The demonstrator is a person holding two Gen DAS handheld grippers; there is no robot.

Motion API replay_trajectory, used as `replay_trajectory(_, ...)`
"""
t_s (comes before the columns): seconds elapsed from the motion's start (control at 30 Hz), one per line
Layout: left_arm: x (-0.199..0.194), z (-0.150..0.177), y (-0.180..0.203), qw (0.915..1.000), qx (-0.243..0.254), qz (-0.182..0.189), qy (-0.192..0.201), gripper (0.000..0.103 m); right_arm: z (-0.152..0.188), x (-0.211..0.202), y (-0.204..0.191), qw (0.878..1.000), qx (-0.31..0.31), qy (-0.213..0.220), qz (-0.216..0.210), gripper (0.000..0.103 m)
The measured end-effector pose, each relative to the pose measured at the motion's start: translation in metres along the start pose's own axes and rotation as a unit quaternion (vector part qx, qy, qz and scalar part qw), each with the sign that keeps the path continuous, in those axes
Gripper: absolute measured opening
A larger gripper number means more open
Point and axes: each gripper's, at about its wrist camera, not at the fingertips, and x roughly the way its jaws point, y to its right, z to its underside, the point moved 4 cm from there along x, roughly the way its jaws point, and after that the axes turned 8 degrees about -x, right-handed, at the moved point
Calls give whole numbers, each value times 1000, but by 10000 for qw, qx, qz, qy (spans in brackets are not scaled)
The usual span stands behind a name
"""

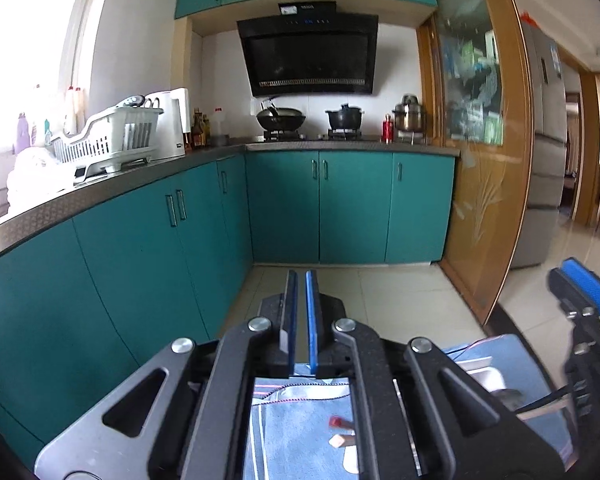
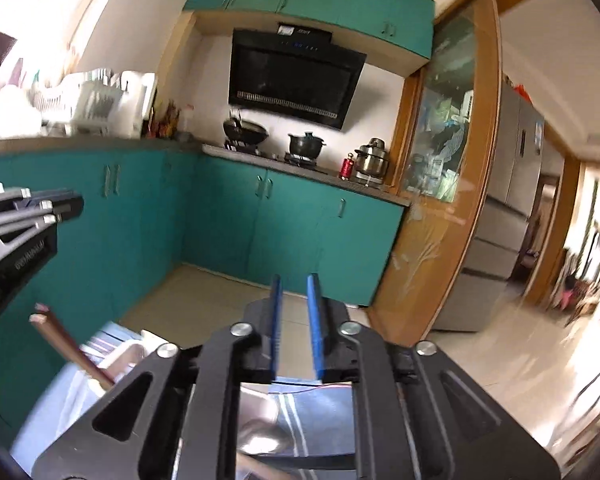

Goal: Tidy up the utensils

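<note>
On the far left of the left wrist view, a white dish rack (image 1: 108, 140) sat near the front edge of the grey countertop (image 1: 100, 196), with bottles behind it by the bright window. The counter ran along teal cabinets (image 1: 140, 260) to the corner, then turned right under the black range hood (image 1: 308, 56), where a wok (image 1: 280, 118), a dark pot (image 1: 344, 118) and a steel pot (image 1: 409, 116) stood well apart along the hob. Between the cabinet fronts and the wooden sliding door (image 1: 480, 160) lay a bare strip of pale tiled floor (image 1: 380, 296) — the open room ahead of both tools.

The left gripper (image 1: 300, 304) pointed over that floor with its blue pads nearly together, only a thin slit between them and nothing in it. Below it a blue patterned cloth (image 1: 300, 412) lay spread, with the squared ends of chopsticks (image 1: 338, 432) showing on it. At the right edge the right gripper (image 1: 588, 284) stood beside it, apart.

In the right wrist view, the chopsticks (image 2: 72, 344) slanted up at lower left, leaning out of a metal container (image 2: 128, 354) near the cloth's edge. The right gripper (image 2: 296, 312) held its pads a little apart, empty — under them a shiny steel tray (image 2: 300, 404) held a spoon (image 2: 260, 436). To the right, past the door, a steel fridge (image 2: 504, 184) flanked an open passage.
</note>
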Motion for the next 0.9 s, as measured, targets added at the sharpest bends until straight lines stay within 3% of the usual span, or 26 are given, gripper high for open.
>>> replay_trajectory(0.2, -65, 22, -45, 9993, -360, 52, -65, 16, 17, -93, 45, 9949, 882, 236, -422, 20)
replay_trajectory(0.27, -84, 51, -59, 9981, -436, 199, -393, 17, 52, -122, 60, 9910, 1233, -16, -516, 30)
replay_trajectory(0.33, -91, 86, -66, 9942, -456, 382, -891, 18, 87, -128, 59, 9874, 1311, -443, -768, 30)
replay_trajectory(0.4, -90, 137, -62, 9829, -395, 654, -1674, 18, 140, -119, 40, 9779, 1121, -1342, -1149, 30)
replay_trajectory(0.43, -87, 162, -57, 9751, -326, 699, -2080, 18, 173, -109, 25, 9679, 1012, -1916, -1270, 30)
replay_trajectory(0.53, -83, 219, -38, 9564, -21, 821, -2802, 19, 237, -94, -16, 9358, 845, -3003, -1643, 30)
replay_trajectory(0.7, -84, 261, -15, 9372, 105, 988, -3343, 24, 262, -94, -49, 9210, 604, -3415, -1775, 31)
replay_trajectory(0.83, -79, 283, -8, 9229, 105, 1025, -3711, 29, 261, -97, -54, 9205, 561, -3434, -1778, 32)
replay_trajectory(0.9, -78, 285, -4, 9228, 128, 1006, -3717, 31, 260, -98, -56, 9179, 613, -3427, -1906, 29)
